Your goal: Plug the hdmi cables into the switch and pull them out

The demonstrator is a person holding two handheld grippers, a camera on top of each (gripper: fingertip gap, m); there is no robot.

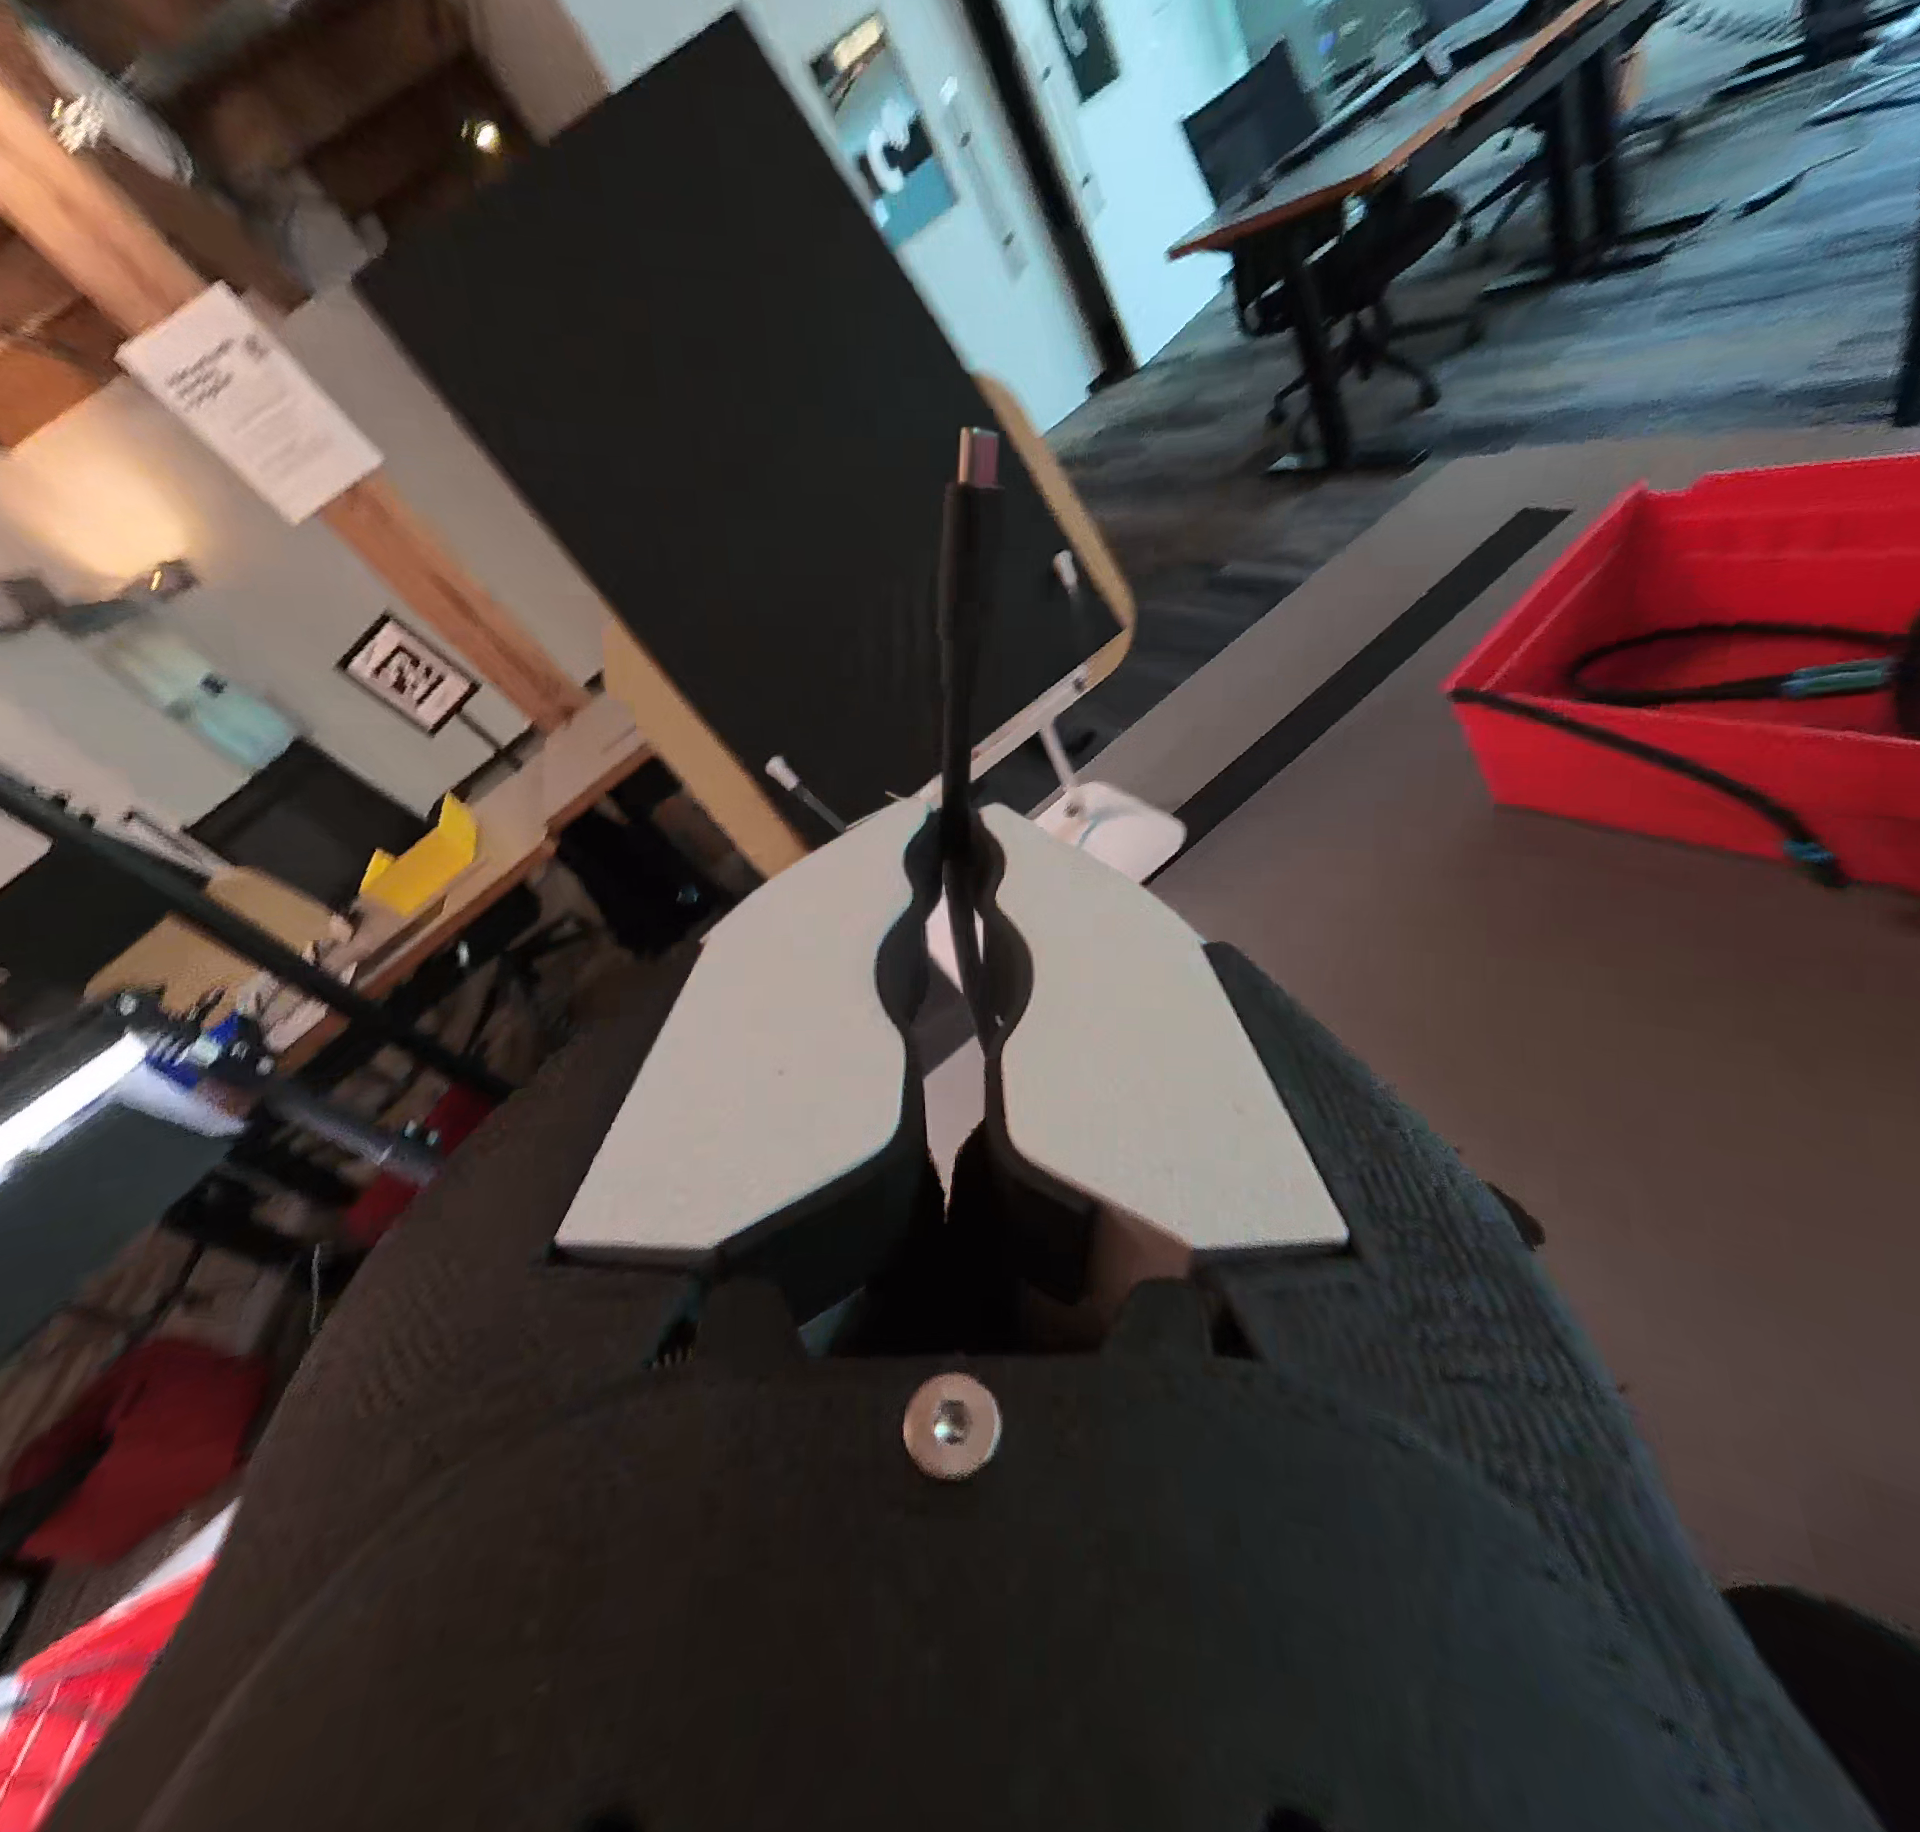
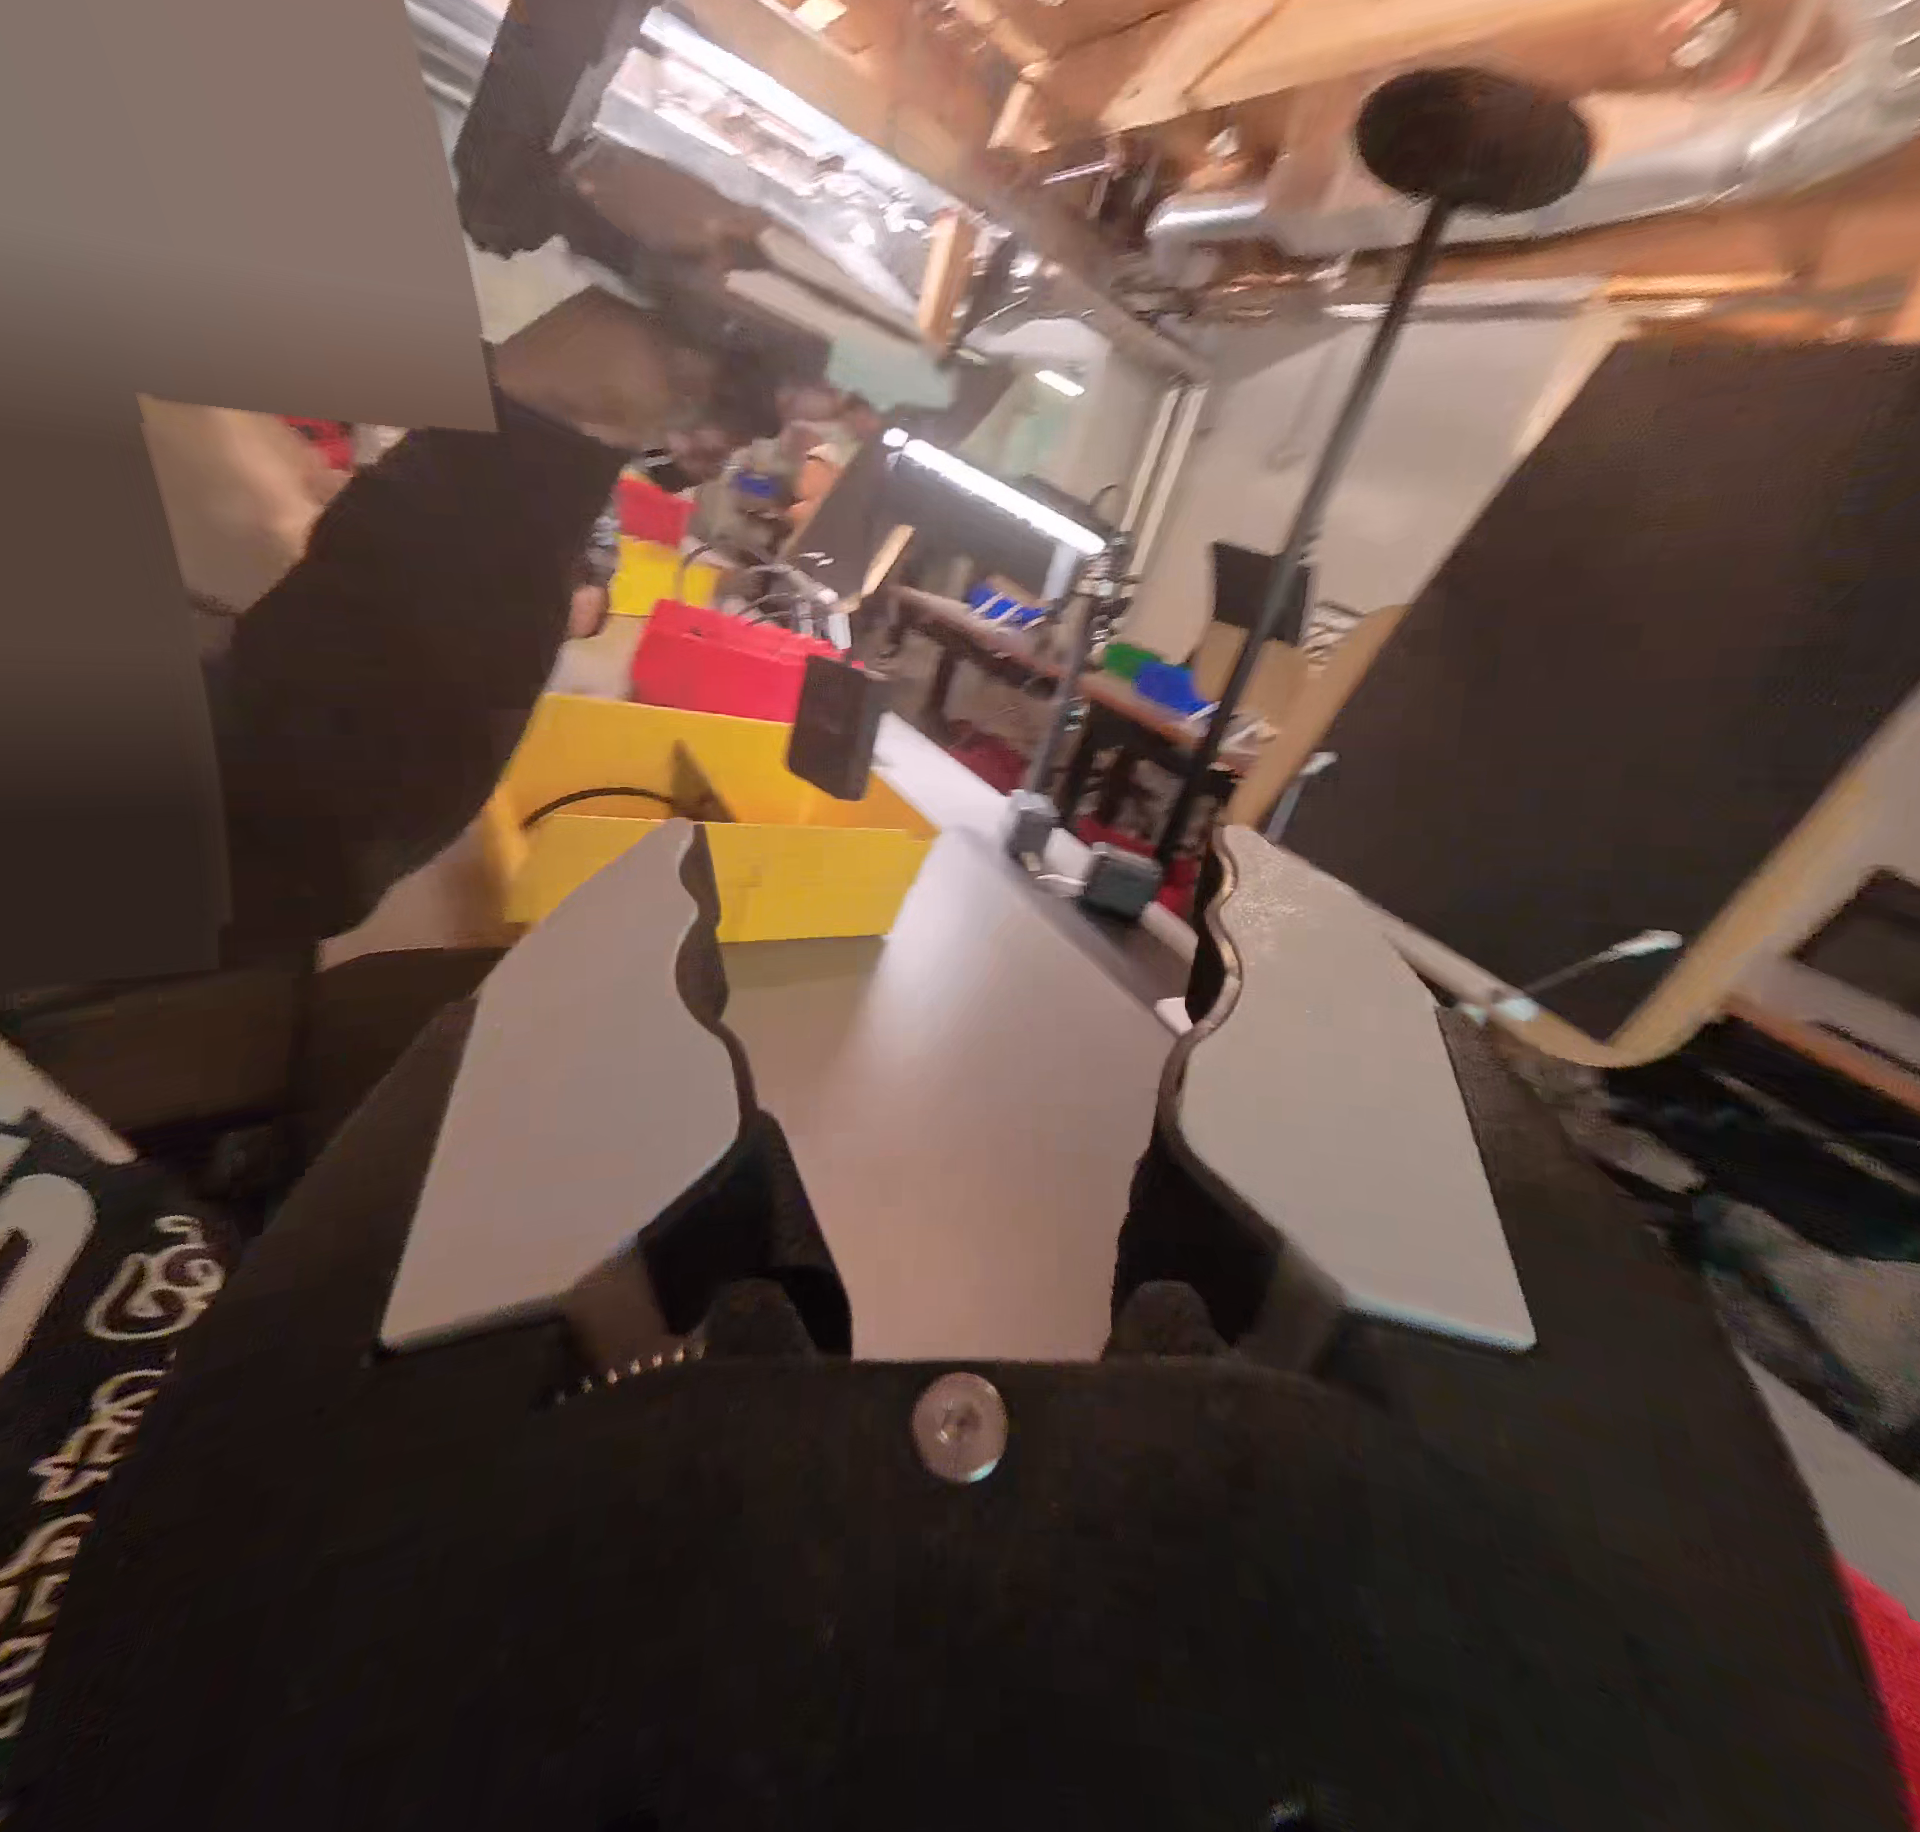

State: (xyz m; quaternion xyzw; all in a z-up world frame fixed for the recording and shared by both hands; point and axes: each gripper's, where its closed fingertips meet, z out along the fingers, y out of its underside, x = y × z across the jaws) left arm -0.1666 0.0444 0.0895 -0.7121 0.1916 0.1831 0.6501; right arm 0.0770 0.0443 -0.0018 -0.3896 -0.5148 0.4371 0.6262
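My left gripper (image 1: 956, 826) is shut on a thin black cable (image 1: 961, 639). The cable sticks straight out past the fingertips and ends in a metal plug (image 1: 977, 457), held in the air off the table's left edge. My right gripper (image 2: 956, 847) is open and empty, low over the grey-brown table (image 2: 966, 1107). A small black box (image 2: 831, 728), possibly the switch, shows above the far corner of a yellow bin (image 2: 810, 878); I cannot tell what holds it. Another black cable (image 1: 1714, 639) with teal-ended connectors lies in a red bin (image 1: 1662, 764) and hangs over its front wall.
The table (image 1: 1455, 1055) runs right of the left gripper, with the red bin at its far right. A black divider panel (image 1: 675, 432) stands beyond. In the right wrist view, a person's dark sleeve (image 2: 395, 691) is at left, a second red bin (image 2: 717, 670) lies behind the yellow one, and a black pole (image 2: 1299, 556) stands right.
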